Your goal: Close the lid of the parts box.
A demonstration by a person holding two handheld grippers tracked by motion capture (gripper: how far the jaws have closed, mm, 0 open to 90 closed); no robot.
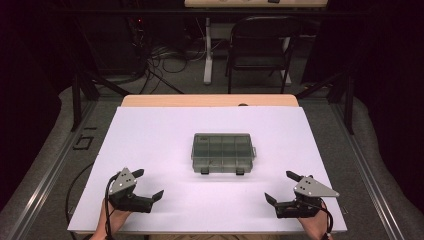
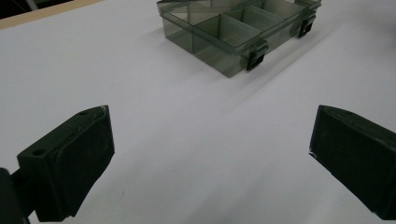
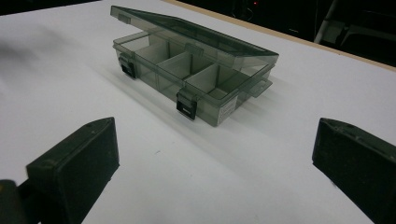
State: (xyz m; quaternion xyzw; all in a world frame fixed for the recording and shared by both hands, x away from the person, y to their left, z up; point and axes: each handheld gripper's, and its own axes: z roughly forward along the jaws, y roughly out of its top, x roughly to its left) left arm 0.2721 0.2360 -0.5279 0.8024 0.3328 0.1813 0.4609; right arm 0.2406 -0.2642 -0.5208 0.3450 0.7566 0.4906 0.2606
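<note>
both tools, left tool (image 1: 145,185) and right tool (image 1: 283,187), spread wide, angled inward toward compartment box (image 1: 222,152)

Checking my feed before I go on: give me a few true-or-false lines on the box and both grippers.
1. The compartment box sits on the white table surface, between and beyond the two grippers. True.
2. The left gripper is clamped on the box. False: its jaws stand open with nothing between them, short of the box.
3. The box's lid is raised a little above the base. True, as the right gripper view shows.
4. The right gripper is shut. False: its jaws stand wide open and empty.
5. The box has two dark latches on its near side. True.
6. The compartments are packed with screws. False: those in view look empty.
</note>
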